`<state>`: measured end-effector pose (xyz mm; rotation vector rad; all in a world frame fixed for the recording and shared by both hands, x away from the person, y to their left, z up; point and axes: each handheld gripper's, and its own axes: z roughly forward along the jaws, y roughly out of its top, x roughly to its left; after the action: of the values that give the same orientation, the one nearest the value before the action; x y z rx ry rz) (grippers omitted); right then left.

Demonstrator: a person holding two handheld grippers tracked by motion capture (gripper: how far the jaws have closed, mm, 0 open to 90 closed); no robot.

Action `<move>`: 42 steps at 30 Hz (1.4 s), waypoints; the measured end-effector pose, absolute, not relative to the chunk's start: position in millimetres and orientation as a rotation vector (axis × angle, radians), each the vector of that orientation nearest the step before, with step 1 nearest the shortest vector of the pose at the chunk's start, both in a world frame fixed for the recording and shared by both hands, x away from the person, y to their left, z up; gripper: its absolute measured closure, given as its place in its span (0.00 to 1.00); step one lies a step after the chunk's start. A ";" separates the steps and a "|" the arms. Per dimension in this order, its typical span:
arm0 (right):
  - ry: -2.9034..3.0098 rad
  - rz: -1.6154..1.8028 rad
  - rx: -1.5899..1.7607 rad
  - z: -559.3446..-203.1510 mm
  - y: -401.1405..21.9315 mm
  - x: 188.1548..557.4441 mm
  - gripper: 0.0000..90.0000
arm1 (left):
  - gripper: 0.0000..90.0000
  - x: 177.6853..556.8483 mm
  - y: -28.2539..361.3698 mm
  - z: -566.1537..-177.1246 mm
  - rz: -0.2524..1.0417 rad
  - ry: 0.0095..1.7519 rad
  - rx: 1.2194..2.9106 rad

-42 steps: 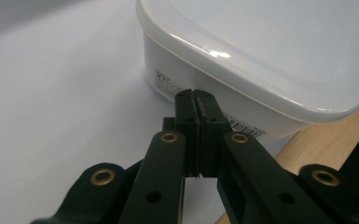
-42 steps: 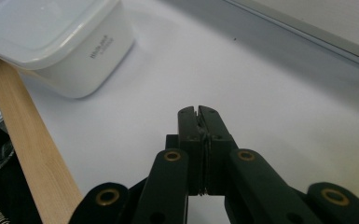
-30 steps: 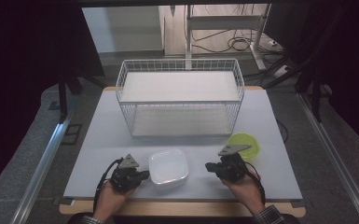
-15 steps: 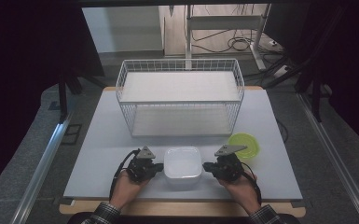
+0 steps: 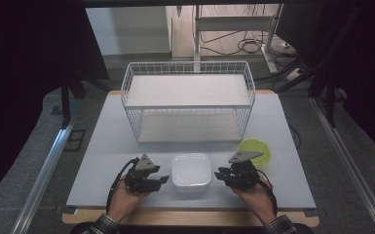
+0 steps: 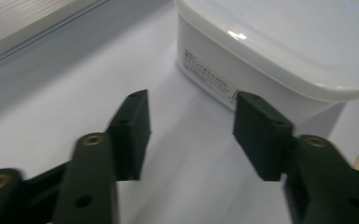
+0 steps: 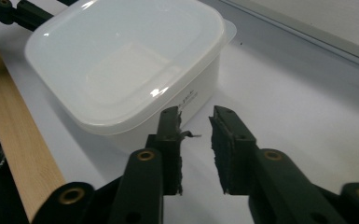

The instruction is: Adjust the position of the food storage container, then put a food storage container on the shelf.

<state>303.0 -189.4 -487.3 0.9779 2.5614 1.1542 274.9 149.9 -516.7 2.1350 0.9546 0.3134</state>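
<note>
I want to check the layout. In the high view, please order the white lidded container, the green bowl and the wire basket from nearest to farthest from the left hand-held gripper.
From the left hand-held gripper:
1. White lidded container, just beside it, at the table's front middle.
2. Wire basket, farther back, at the middle.
3. Green bowl, across at the right side, behind the right hand-held gripper.

The high view looks forward and down from above the person's edge of the table (image 5: 102,146), far enough off to take in the whole top and the wire basket (image 5: 188,105) beyond the white lidded container (image 5: 191,169). The left gripper view sits low and very close to that container (image 6: 279,51), facing its labelled side wall from its left. The right gripper view is equally low and near, facing the container (image 7: 121,65) from its right. All three views share the container and the tabletop around it.
</note>
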 end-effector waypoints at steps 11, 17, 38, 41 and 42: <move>2.510 1.162 0.987 -488.5 -197.1 291.0 0.34 | 0.14 266.1 164.5 -518.7 0.274 0.980 2.098; 2.489 1.192 0.980 -489.0 -199.6 289.9 0.25 | 0.08 265.0 159.8 -519.0 0.290 0.958 2.112; 2.498 1.221 0.934 -489.7 -188.8 293.6 0.04 | 0.03 271.3 155.1 -509.8 0.274 0.944 2.068; 2.501 1.242 0.955 -487.1 -186.7 295.0 0.04 | 0.04 273.6 149.2 -506.5 0.279 0.939 2.086; 2.505 1.252 0.962 -486.3 -185.7 295.8 0.04 | 0.04 274.5 147.2 -505.4 0.279 0.941 2.083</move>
<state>295.8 -185.7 -486.3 0.9624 2.5046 1.2518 274.5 147.2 -505.4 2.0830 0.9410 0.2788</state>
